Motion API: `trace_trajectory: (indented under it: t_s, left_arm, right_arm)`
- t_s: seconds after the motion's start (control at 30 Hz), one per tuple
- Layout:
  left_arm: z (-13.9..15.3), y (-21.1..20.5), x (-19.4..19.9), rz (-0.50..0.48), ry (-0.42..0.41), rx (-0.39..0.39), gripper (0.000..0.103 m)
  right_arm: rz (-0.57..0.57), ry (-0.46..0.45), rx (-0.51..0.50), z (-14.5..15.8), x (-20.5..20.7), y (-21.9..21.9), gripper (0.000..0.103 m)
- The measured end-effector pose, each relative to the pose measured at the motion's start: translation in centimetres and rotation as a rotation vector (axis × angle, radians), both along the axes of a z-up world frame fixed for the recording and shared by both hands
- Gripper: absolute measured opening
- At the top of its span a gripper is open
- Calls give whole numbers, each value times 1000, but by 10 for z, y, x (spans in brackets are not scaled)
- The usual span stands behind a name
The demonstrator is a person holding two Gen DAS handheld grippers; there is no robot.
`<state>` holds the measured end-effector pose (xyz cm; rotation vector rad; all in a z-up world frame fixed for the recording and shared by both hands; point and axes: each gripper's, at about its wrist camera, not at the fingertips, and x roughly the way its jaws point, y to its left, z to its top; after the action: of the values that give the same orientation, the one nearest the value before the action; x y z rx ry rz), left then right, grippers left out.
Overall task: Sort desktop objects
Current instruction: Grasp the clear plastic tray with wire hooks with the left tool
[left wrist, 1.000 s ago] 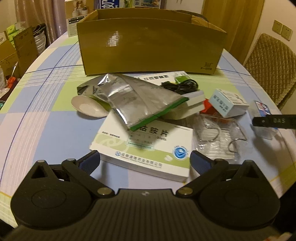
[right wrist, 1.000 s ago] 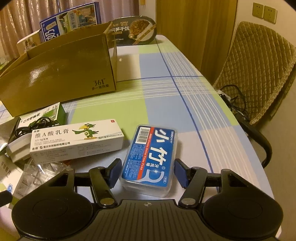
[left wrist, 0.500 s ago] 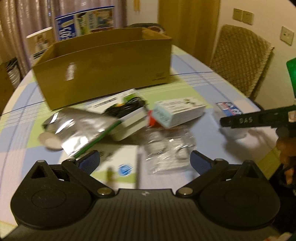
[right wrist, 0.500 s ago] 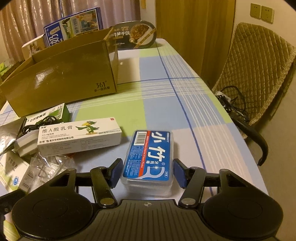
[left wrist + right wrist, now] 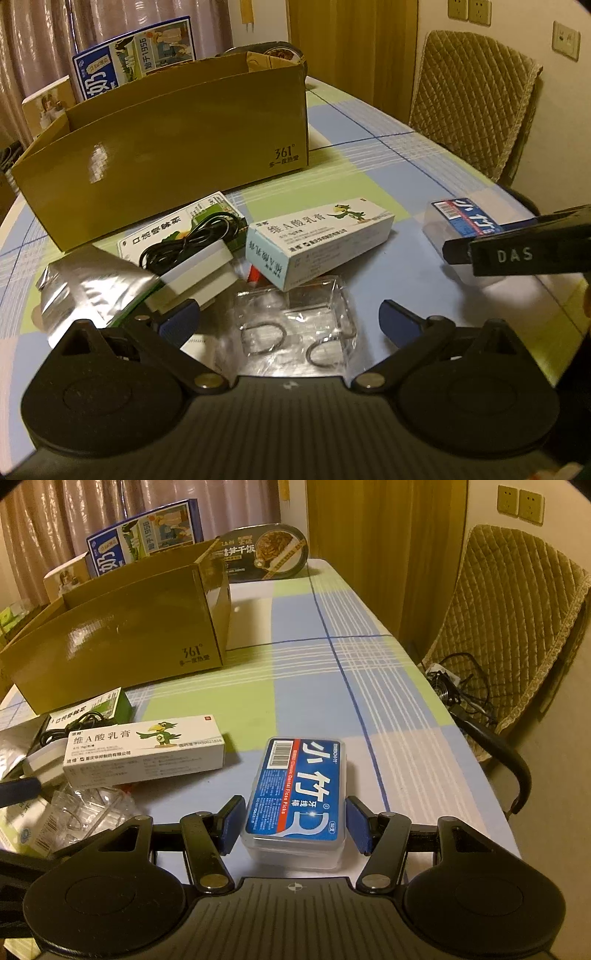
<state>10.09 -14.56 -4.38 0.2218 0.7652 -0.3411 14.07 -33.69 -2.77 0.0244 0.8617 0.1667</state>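
A clear floss-pick box with a blue label [image 5: 299,794] lies on the checked tablecloth, and my right gripper [image 5: 295,823] is shut on it, one blue pad against each long side. In the left wrist view the same box [image 5: 461,221] sits at the right, partly behind a black finger marked DAS [image 5: 517,251]. My left gripper [image 5: 290,319] stands wide open low over a clear plastic packet with metal rings [image 5: 295,325], holding nothing. Beyond it lie a white ointment carton [image 5: 321,240], a white charger with black cable [image 5: 199,273] and a silver foil pouch [image 5: 92,291].
An open cardboard box [image 5: 166,147] stands behind the clutter, with a blue milk carton [image 5: 144,535] and an instant-meal bowl [image 5: 262,554] behind it. A green-and-white medicine box [image 5: 159,236] lies under the cable. A quilted chair [image 5: 509,627] stands past the table's right edge [image 5: 461,746].
The left gripper has swung to the right, off the large white-and-green medicine box and over the clear packet. The right gripper's pads have closed in slightly on the floss-pick box.
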Motion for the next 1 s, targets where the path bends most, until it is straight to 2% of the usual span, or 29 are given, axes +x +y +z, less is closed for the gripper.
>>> trace_trajectory:
  t_s: [0.07,0.17,0.33,0.43,0.5,0.67,0.83,1.0]
  left_arm:
    - [-2,-4,1,-9,-9,10,98]
    - [-8,-9,5,-10,22,15,87]
    - [-12,-6,7,25,46,10,80]
    - [-13,-3,7,45,58,-7,73]
    - [-13,-3,6,43,58,-8,65]
    - [-11,-3,4,29,72,-23,63]
    - [-10,-2,-2,20,81,-41,62]
    - [-9,-3,-5,16,85,-49,62]
  right_arm:
    - [2,2,1,-1,0,-1,56]
    - [5,5,-2,-3,0,-1,56]
    - [3,-1,-9,-4,1,-2,56]
    - [4,-1,-10,-4,2,-2,56]
    - [5,1,-13,-5,3,-1,56]
    - [9,3,-22,-8,4,0,58]
    - [0,-1,-35,-9,6,1,67]
    - [3,-11,-43,-10,10,3,67]
